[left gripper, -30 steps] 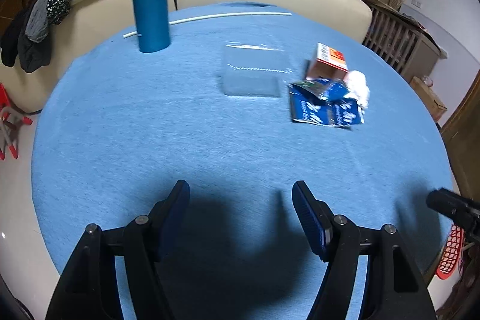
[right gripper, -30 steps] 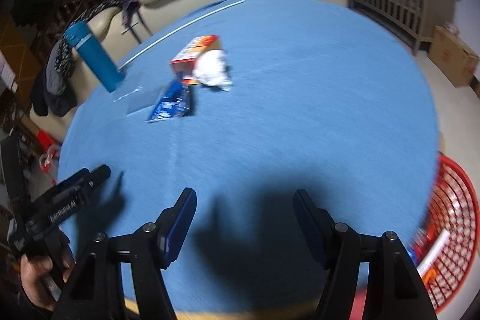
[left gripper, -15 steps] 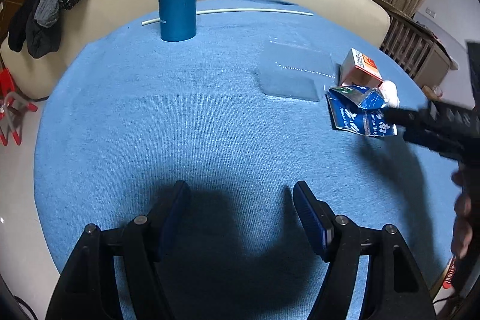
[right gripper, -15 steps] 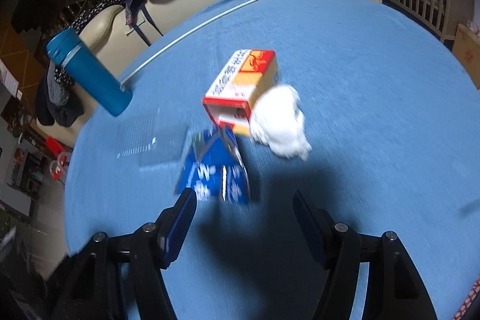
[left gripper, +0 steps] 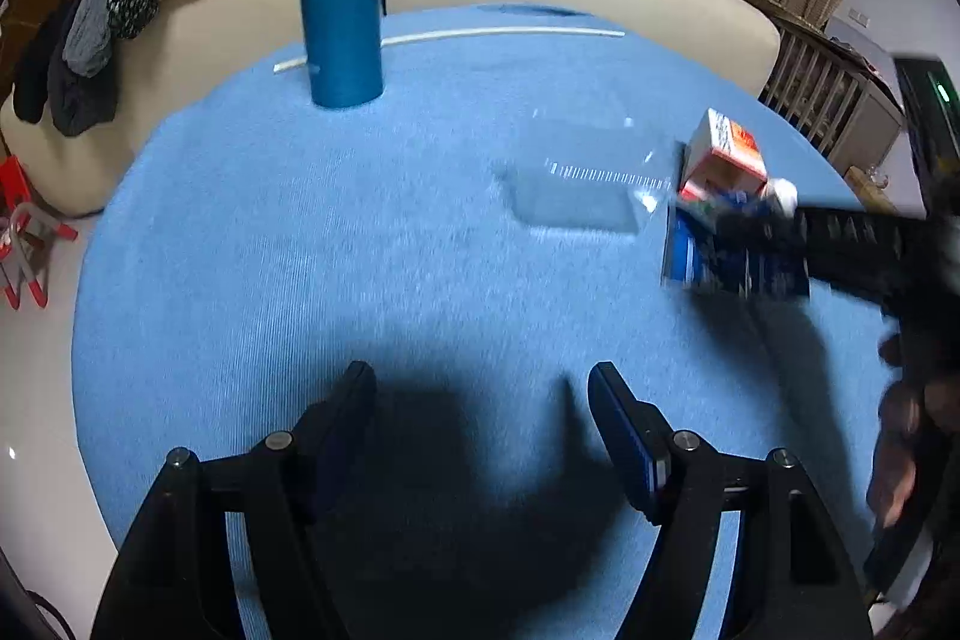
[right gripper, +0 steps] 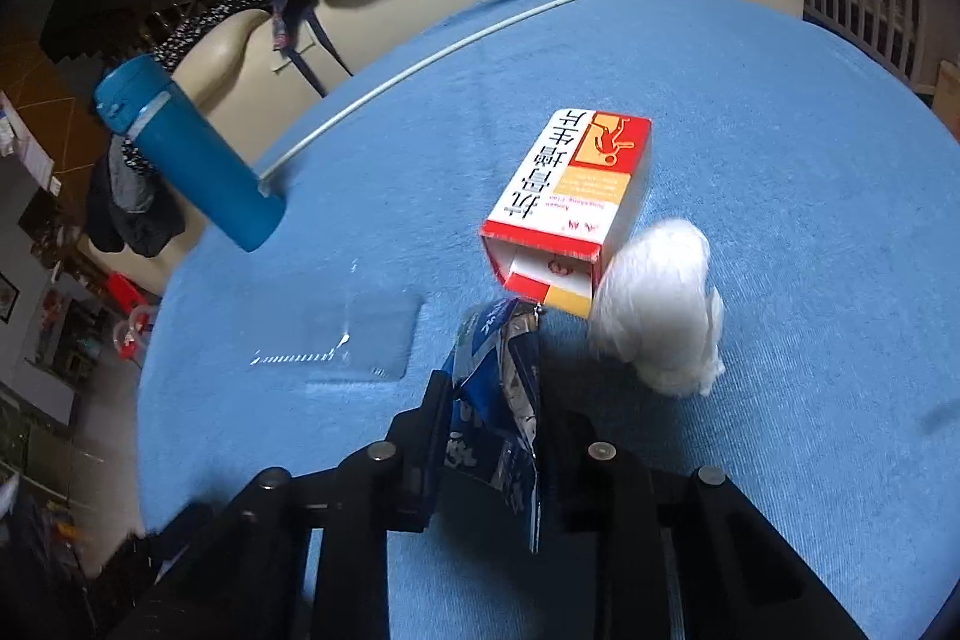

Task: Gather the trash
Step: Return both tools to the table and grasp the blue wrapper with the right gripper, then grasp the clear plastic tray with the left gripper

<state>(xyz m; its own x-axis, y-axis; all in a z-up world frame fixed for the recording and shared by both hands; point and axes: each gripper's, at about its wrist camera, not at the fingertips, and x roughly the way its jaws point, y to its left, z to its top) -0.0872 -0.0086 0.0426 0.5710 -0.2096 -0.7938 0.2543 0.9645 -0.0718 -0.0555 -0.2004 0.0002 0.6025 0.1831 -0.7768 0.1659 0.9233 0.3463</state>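
Trash sits clustered on the far right of the blue table [left gripper: 300, 232]. The right gripper [right gripper: 495, 436] is closing its jaws on the crumpled blue wrapper [right gripper: 498, 388], which sits between them. Still untouched, by my reading: the red-and-white box [right gripper: 570, 184], white tissue wad [right gripper: 660, 304] and clear plastic bag [right gripper: 360, 340]. The left gripper [left gripper: 480, 412] hovers spread and empty nearer. Collection looks barely begun.

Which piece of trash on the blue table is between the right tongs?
The crumpled blue foil wrapper: the right tongs are closing on it. The red and white cardboard box and the white crumpled tissue lie beyond, untouched.
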